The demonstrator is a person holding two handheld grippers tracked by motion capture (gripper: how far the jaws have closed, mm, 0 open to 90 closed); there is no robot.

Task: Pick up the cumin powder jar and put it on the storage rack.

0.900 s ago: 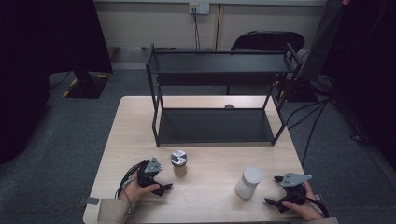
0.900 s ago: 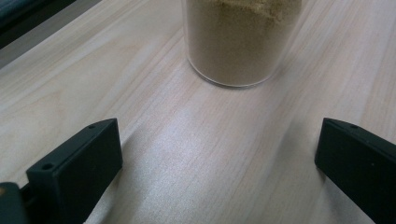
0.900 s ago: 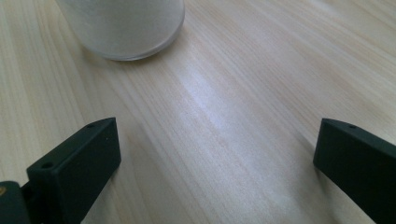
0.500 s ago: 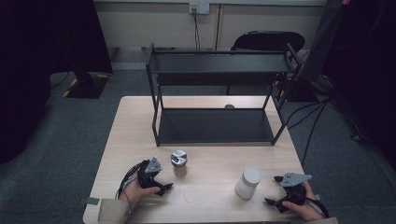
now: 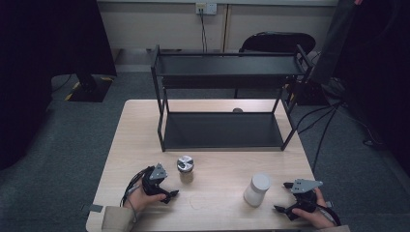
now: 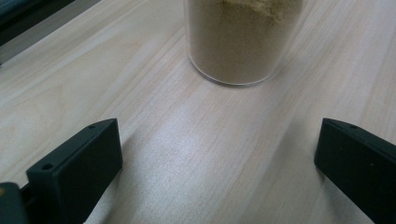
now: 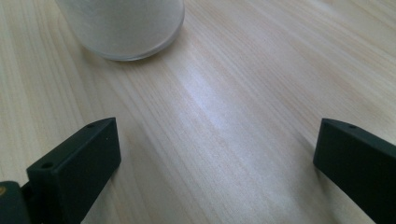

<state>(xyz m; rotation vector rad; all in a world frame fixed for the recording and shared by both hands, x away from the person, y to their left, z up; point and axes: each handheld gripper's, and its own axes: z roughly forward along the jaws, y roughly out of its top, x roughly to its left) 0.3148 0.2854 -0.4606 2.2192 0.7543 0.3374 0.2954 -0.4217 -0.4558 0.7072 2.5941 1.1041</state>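
On the bench, the left gripper rests with fingers apart near a silver-lidded jar of brown powder. The right gripper, fingers apart too, sits right of a white jar.

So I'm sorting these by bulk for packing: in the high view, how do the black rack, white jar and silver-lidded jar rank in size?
1. black rack, by far.
2. white jar.
3. silver-lidded jar, slightly smaller; the two jars look close, so that order is unsure.

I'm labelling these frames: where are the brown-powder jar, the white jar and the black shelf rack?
brown-powder jar (image 5: 185,164), high view, its silver lid.
white jar (image 5: 256,189), high view, its side wall.
black shelf rack (image 5: 222,130), high view, its lower shelf.
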